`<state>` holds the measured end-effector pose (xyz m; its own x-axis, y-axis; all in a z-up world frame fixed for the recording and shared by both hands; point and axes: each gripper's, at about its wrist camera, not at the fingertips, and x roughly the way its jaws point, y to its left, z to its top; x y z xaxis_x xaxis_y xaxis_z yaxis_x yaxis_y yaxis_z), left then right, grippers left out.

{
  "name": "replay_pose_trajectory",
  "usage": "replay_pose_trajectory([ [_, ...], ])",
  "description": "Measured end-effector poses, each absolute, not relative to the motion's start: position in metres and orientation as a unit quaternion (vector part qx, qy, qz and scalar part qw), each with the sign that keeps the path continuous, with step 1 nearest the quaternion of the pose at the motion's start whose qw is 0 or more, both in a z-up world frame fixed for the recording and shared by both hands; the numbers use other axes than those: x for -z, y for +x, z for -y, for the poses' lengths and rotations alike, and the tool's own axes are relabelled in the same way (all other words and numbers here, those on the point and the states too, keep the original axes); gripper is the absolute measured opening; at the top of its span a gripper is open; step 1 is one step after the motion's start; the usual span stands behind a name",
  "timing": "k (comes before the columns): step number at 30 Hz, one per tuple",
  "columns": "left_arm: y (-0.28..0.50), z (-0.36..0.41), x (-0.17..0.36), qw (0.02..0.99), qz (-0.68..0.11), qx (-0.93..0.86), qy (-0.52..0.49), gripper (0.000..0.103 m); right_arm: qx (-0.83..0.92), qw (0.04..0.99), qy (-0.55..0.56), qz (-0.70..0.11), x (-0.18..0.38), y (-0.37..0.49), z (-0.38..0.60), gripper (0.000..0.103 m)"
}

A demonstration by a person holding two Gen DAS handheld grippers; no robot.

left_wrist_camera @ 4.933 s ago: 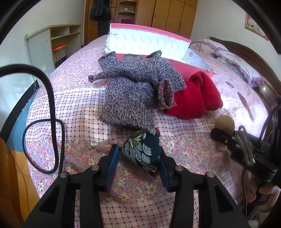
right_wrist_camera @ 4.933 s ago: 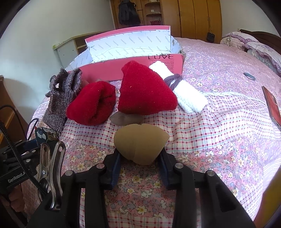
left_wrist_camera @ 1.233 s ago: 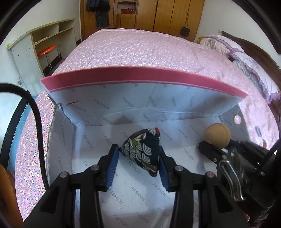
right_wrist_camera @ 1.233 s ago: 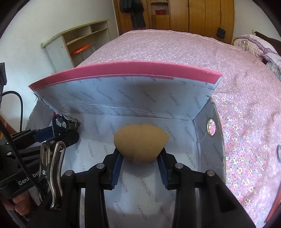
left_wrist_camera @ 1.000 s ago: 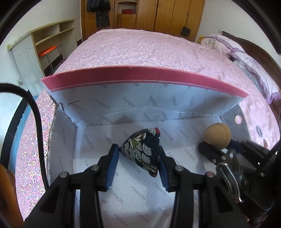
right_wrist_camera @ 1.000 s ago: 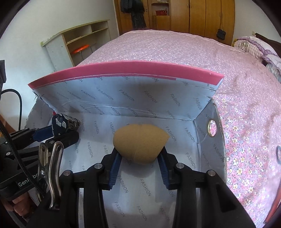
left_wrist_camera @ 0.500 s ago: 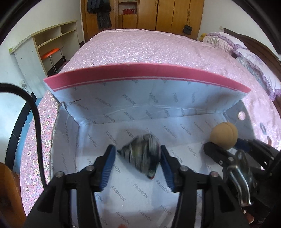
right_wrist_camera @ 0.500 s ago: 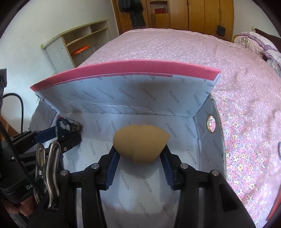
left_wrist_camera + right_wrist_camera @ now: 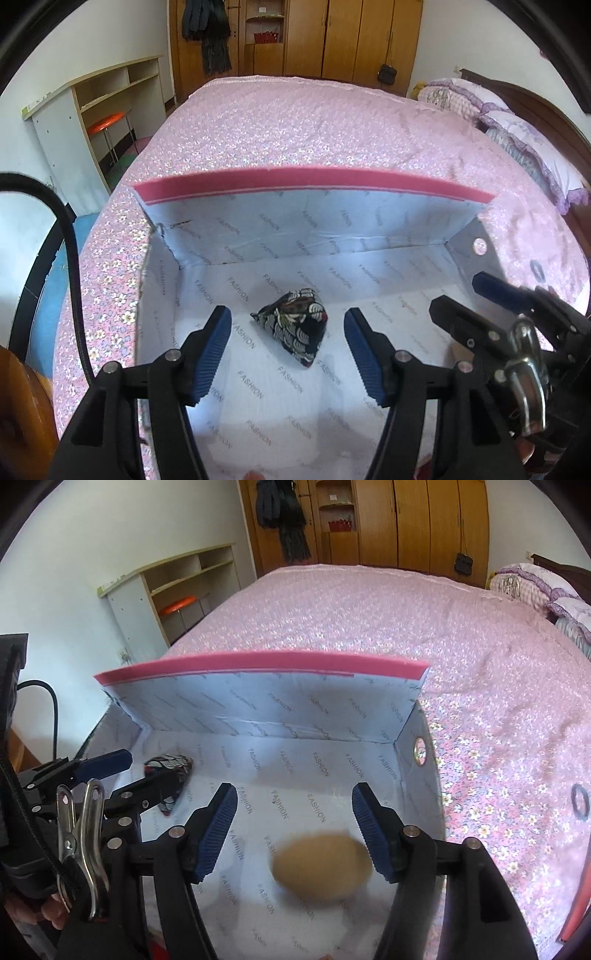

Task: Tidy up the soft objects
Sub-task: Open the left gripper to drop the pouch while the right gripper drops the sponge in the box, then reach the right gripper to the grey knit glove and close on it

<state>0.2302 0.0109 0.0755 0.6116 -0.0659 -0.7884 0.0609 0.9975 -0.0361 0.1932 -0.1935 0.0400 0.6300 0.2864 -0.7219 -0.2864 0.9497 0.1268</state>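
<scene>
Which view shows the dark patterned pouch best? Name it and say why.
The left wrist view: the dark patterned pouch lies sharp and whole on the box floor, between the opening pads of the left gripper. In the right wrist view the pouch sits at the left edge, partly hidden behind that gripper.

Both wrist cameras look forward and steeply down along their fingers [image 9: 218, 343] into the same open box [image 9: 314, 188] on the bed [image 9: 295, 122], close above its floor. Each sees the other gripper (left view at right edge), plus the wardrobe [image 9: 424, 520] beyond.
</scene>
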Motion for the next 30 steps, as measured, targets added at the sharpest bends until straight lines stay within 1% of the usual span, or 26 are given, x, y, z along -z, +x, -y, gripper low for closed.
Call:
replay_pose_trajectory([
  [18,0.165,-0.017,-0.117,0.908,-0.415,0.05,0.001,0.067,-0.178,0.912,-0.005,-0.369,-0.073,0.131,0.202,0.066],
  [30,0.112,-0.029,-0.115,0.907,-0.417,0.057,-0.001,0.067,-0.187,0.915,-0.007,-0.359,-0.075,0.075,0.206,0.066],
])
